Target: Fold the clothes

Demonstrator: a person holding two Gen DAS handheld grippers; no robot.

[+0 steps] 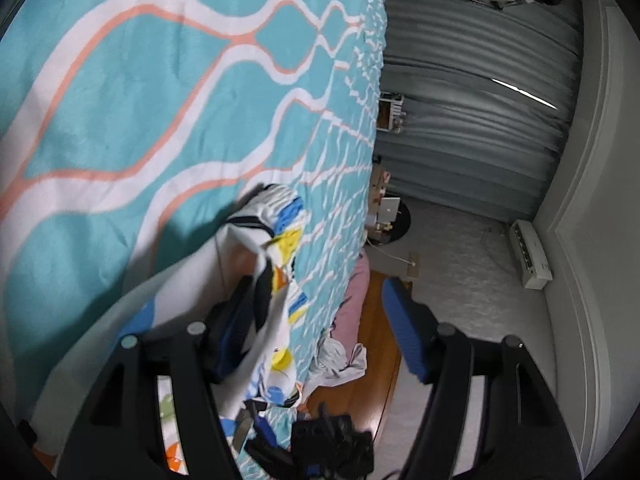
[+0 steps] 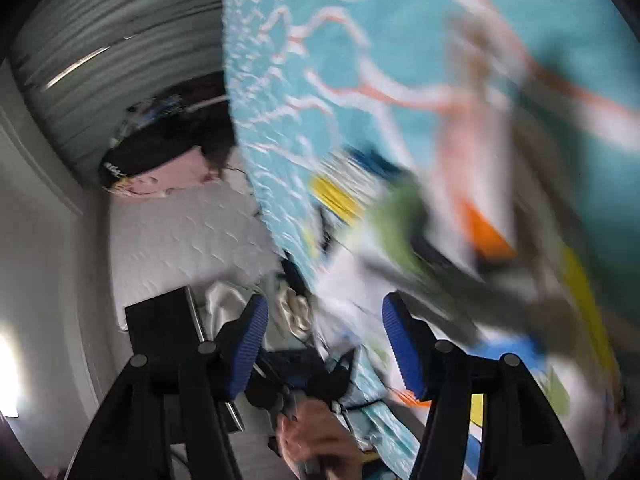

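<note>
curtains: grey, drawn | floor: wood | air conditioner: white, on wall

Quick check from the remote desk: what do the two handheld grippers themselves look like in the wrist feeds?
Both look alike. The left gripper and the right gripper each have two black angular linkage arms with round grey pivot pins, ending in fingers faced with ribbed blue pads. No markings or cables are legible on them. A hand shows low in the right wrist view; no sleeve is visible.

matt cloth bedspread, soft printed cloth garment, ribbed rubbery claw pads, glossy wood floor
</note>
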